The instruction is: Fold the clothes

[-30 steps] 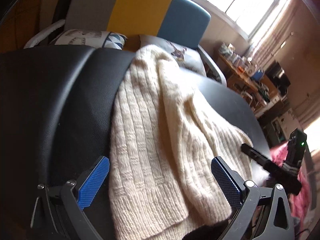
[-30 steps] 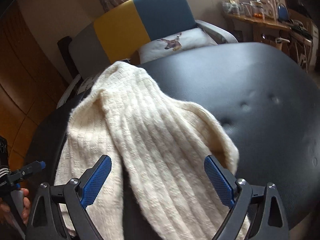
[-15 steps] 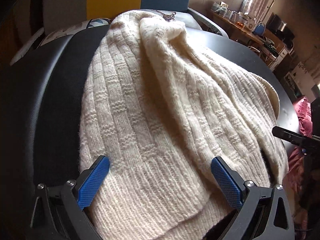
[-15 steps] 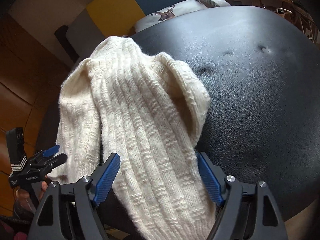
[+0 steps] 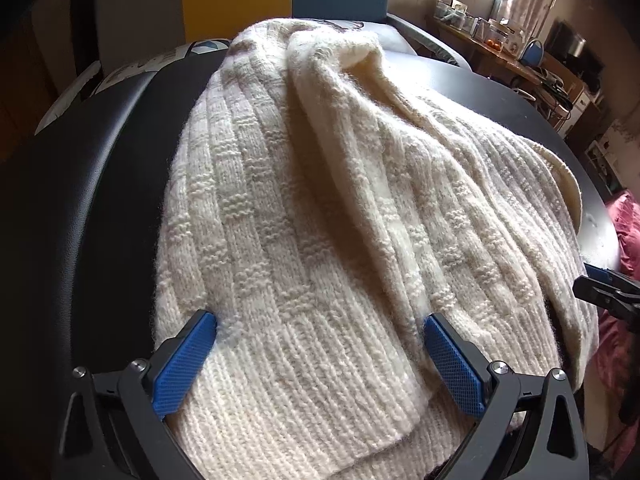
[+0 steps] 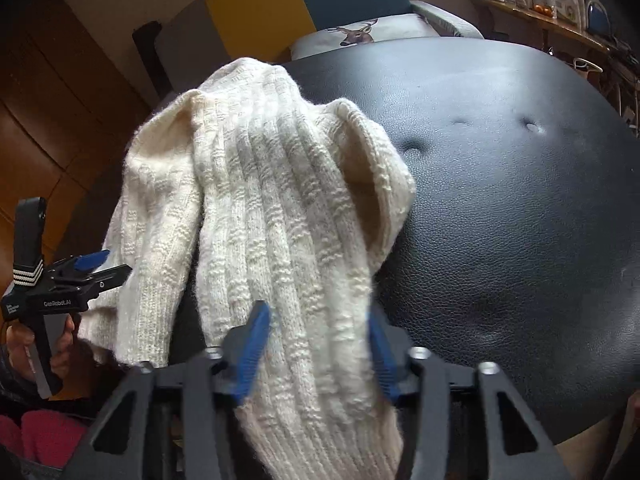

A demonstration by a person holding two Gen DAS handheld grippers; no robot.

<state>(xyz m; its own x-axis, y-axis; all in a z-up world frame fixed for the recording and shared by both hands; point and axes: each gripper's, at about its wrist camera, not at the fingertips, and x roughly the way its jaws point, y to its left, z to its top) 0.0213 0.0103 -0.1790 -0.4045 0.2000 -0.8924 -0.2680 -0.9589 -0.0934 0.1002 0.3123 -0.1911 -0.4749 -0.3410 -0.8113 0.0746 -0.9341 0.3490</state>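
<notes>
The cream knitted sweater [image 5: 328,248] lies in a loose heap on a black padded seat [image 6: 500,208], one thick band of it trailing off the near edge toward the person. The step in hand looks like taking hold of the garment so that it can be spread flat before any fold is made. The right gripper [image 6: 316,344] has just been closing, and its blue pads now press on either side of that trailing band, so it is pinching the sweater. The left gripper [image 5: 320,344] stands spread wide over the ribbed hem; its pads touch the knit at the sides but do not squeeze it. In the right wrist view it shows at the left edge of the heap, held in a hand [image 6: 24,344]. Next, the left gripper probably needs to close on the hem, and both hands then need to lift and draw apart to open the sweater out. The knit is thick and bunched, so a grip may catch more than one layer.
</notes>
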